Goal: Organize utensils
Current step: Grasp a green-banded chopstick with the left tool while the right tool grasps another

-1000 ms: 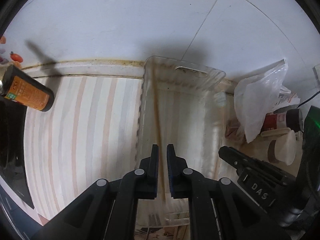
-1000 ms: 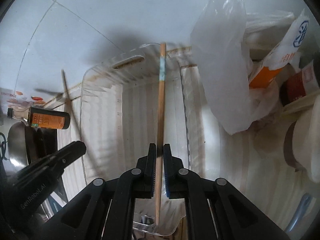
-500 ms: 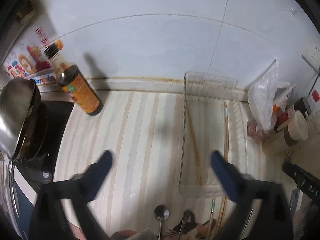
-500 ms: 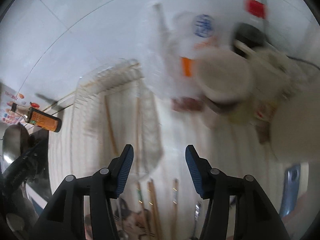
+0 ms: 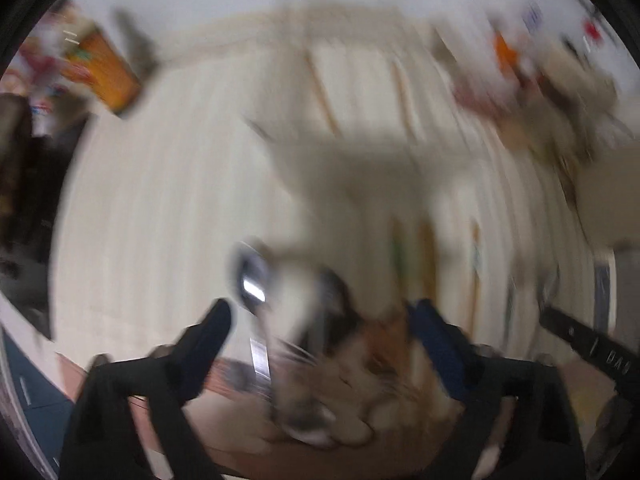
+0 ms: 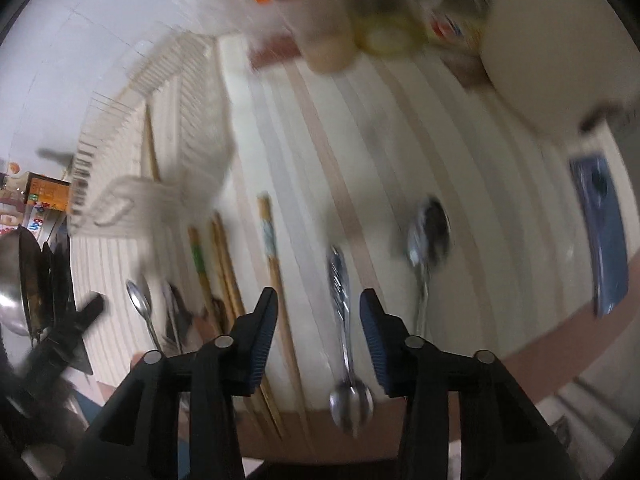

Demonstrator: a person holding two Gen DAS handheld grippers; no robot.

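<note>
Motion blurs the left wrist view. My left gripper [image 5: 322, 322] is open with its jaws closing, above a metal spoon [image 5: 250, 280] and a furry white, black and orange shape [image 5: 360, 364]; nothing is gripped. My right gripper [image 6: 318, 312] is also open and closing. It hovers over a long metal utensil [image 6: 340, 280] lying on the striped mat [image 6: 320, 140], beside a banded chopstick [image 6: 276, 272]. More chopsticks [image 6: 204, 268], a large spoon [image 6: 428, 232] and a small spoon [image 6: 140, 304] lie near the front edge. The clear tray [image 6: 176, 120] behind holds chopsticks [image 6: 150, 148].
An orange-labelled bottle [image 6: 44, 192] and a metal wok [image 6: 16, 280] stand at the left. Jars and bags [image 6: 328, 20] crowd the back right, next to a large pale round vessel [image 6: 560, 40]. A blue object [image 6: 600, 220] lies at the right. The counter's front edge is close below the grippers.
The right gripper let go of the chopstick in the tray. Both grippers opened and pulled back from the tray to the loose utensils at the counter's front edge.
</note>
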